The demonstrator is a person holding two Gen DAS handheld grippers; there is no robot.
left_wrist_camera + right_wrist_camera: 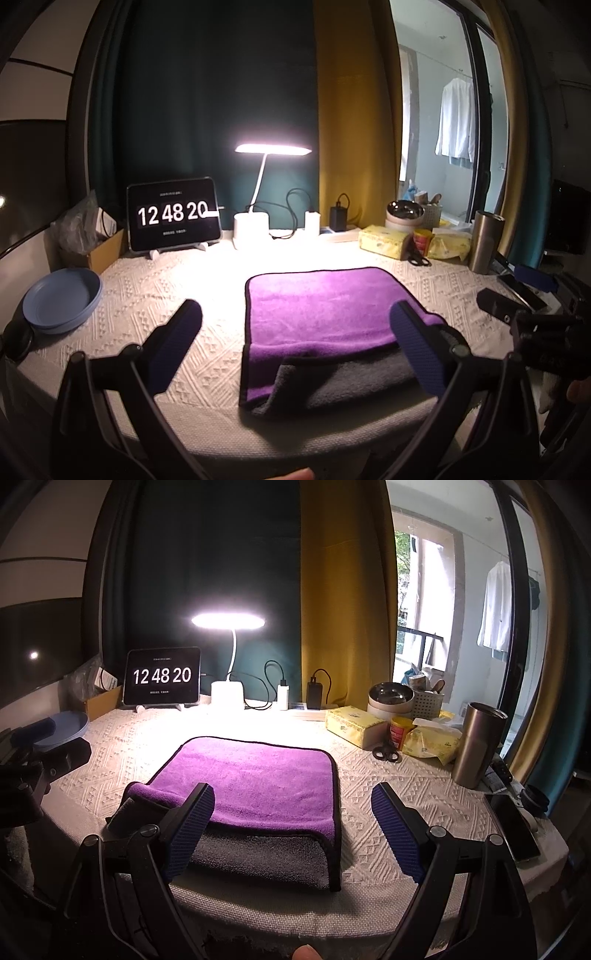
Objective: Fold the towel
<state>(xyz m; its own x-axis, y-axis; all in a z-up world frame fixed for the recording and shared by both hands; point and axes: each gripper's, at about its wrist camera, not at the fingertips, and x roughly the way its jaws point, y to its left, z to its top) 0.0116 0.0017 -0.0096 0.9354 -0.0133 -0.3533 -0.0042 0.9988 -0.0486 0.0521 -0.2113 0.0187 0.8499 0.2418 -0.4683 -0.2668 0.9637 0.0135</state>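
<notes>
At 6 o'clock, the left gripper (291,350) and right gripper (293,830) hang spread, holding nothing. At 12 o'clock the purple towel (255,779) lies folded; its rolled near-left corner (147,794) may spoil the next fold.

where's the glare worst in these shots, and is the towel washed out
Left wrist view: the lit white desk lamp blows out the tablecloth beneath it; the purple and grey towel keeps its colour. Right wrist view: same lamp glare, bright window, fisheye-bent edges.
</notes>
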